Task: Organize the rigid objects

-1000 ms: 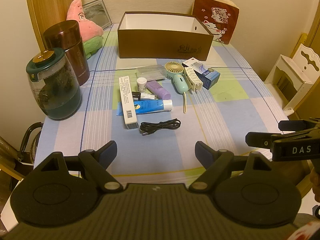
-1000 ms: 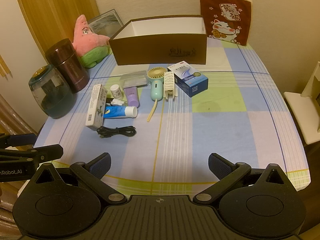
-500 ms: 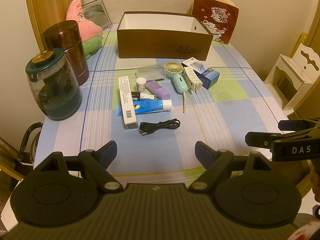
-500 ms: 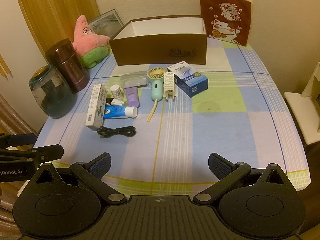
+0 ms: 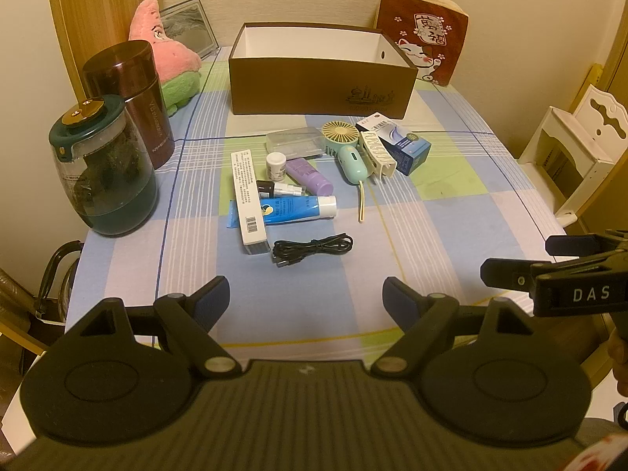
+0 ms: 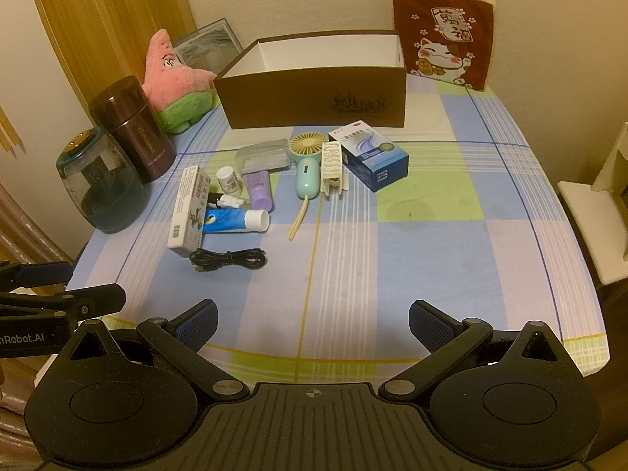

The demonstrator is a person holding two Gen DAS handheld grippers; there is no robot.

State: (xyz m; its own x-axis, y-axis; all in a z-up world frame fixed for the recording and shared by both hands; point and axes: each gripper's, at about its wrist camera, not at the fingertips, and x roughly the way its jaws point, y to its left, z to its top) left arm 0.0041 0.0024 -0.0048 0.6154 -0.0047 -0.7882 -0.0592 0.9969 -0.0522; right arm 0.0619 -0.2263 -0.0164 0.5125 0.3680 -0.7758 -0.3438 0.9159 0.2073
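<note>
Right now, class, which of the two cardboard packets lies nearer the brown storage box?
The blue-and-white carton, lying just before the storage box. The long white packet lies farther forward, beside the blue tube.

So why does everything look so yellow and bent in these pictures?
Left wrist view: warm indoor light tints the wall and checked tablecloth yellowish; the fisheye lens bows the table edges and darkens the corners. Right wrist view: same tint and bowing, with soft shadows beside the brown cardboard box; the centre stays sharp.
</note>
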